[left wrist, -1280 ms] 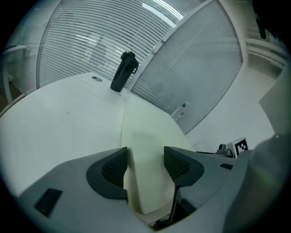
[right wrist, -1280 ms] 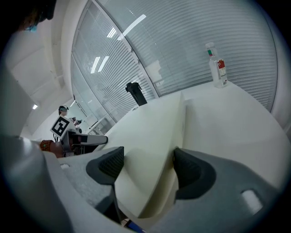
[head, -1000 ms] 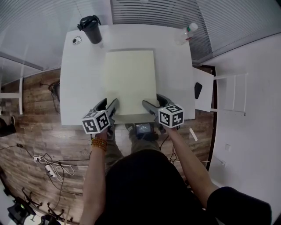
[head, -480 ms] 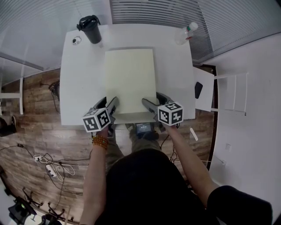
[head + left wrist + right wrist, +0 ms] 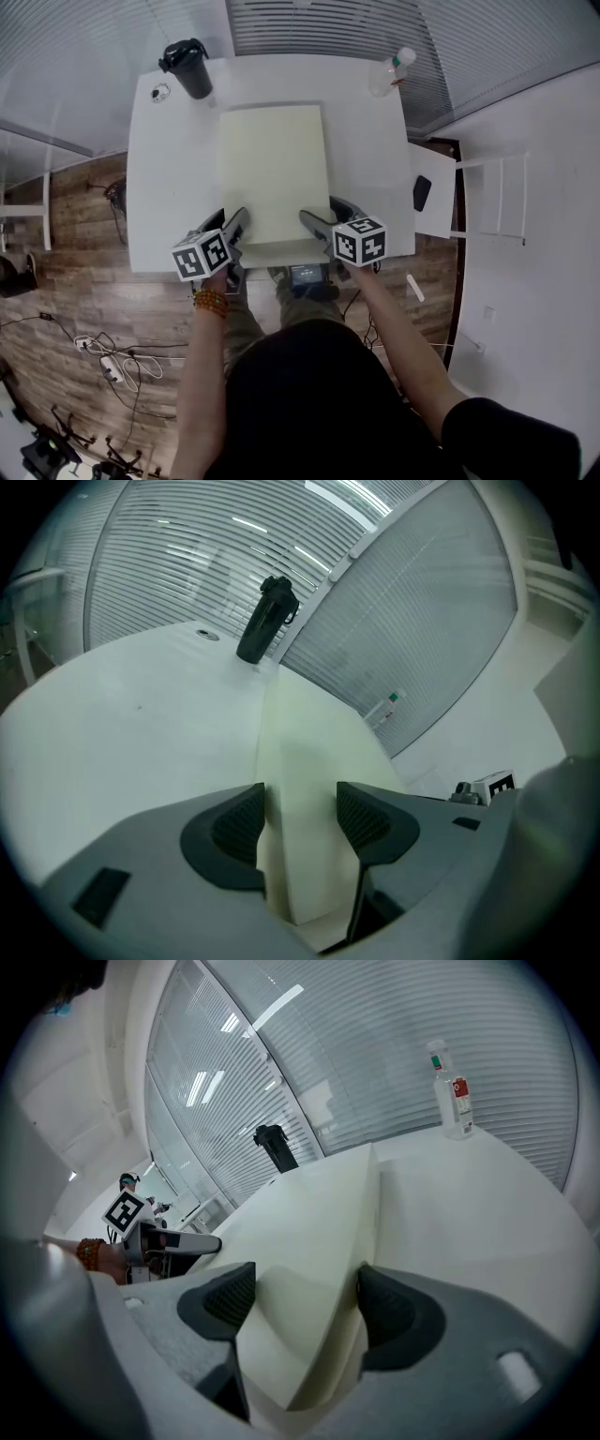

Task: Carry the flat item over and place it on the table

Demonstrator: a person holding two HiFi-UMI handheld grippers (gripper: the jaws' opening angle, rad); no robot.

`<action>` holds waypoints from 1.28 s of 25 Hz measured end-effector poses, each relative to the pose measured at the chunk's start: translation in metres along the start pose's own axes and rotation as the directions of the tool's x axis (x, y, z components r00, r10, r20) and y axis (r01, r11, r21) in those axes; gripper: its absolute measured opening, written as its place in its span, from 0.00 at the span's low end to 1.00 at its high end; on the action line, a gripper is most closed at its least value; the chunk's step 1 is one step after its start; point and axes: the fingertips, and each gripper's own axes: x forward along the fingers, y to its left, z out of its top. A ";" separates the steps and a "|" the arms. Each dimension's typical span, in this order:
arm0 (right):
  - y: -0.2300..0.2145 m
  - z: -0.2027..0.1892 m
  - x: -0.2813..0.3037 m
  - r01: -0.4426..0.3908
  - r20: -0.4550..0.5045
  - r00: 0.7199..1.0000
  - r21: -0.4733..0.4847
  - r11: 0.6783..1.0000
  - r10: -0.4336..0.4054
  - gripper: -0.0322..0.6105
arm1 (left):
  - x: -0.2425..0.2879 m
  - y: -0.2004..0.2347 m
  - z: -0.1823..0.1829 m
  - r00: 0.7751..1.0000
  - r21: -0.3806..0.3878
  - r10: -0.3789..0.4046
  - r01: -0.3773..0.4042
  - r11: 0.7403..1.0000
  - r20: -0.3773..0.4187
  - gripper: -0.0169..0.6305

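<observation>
I had the pale flat slab (image 5: 272,169) lying lengthwise down the middle of the white table (image 5: 164,187). Its far end stopped short of the black flask (image 5: 187,70) and the clear bottle (image 5: 389,70), and its near end sat at the front edge where I stood. My left gripper (image 5: 229,219) was clamped on the near left corner and my right gripper (image 5: 328,212) on the near right one. In both gripper views the cream material filled the gap from pad to pad, with the jaws set wide around it. The danger, as I judged it, lay in letting go. The near end looked to be at or just past the table's edge, so opening one side before the other could let that corner sag or skew the slab. Drawing back before the pads had cleared could drag it toward me and off the edge. Shoving it further in for safety could knock the flask.
</observation>
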 end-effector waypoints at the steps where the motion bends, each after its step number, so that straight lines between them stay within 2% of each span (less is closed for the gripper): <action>1: 0.000 0.000 0.000 0.000 0.001 1.000 0.000 1.000 0.000 0.58 | 0.000 0.000 0.001 1.000 -0.001 0.004 -0.004 1.000 0.009 0.40; 7: 0.001 0.003 -0.004 -0.027 -0.004 1.000 0.006 1.000 0.027 0.58 | -0.004 -0.002 -0.001 0.999 0.001 0.026 -0.026 1.000 0.029 0.40; 11: 0.003 0.005 -0.005 -0.025 0.007 1.000 -0.013 1.000 0.025 0.58 | -0.012 -0.003 0.003 0.993 0.050 0.085 -0.089 0.995 0.081 0.40; 14: 0.004 0.006 -0.006 0.000 0.014 1.000 -0.026 1.000 0.000 0.59 | -0.022 -0.002 0.008 0.985 0.058 0.125 -0.132 0.990 0.119 0.40; 18: 0.001 0.005 -0.014 0.079 0.033 0.997 -0.117 0.990 -0.075 0.61 | -0.033 -0.016 0.006 0.985 0.076 0.105 -0.116 0.990 0.135 0.40; 24: 0.020 0.005 -0.028 0.066 0.028 0.998 -0.201 0.977 -0.062 0.61 | -0.048 -0.037 -0.004 0.987 0.105 0.065 -0.081 0.991 0.148 0.40; 27: 0.034 0.010 -0.044 0.071 0.060 0.996 -0.235 0.969 -0.059 0.61 | -0.055 -0.049 -0.008 0.989 0.129 0.040 -0.059 0.990 0.145 0.40; 32: 0.057 0.028 -0.068 0.126 0.145 0.985 -0.257 0.958 -0.091 0.61 | -0.068 -0.071 -0.007 0.990 0.208 -0.007 -0.023 0.978 0.140 0.40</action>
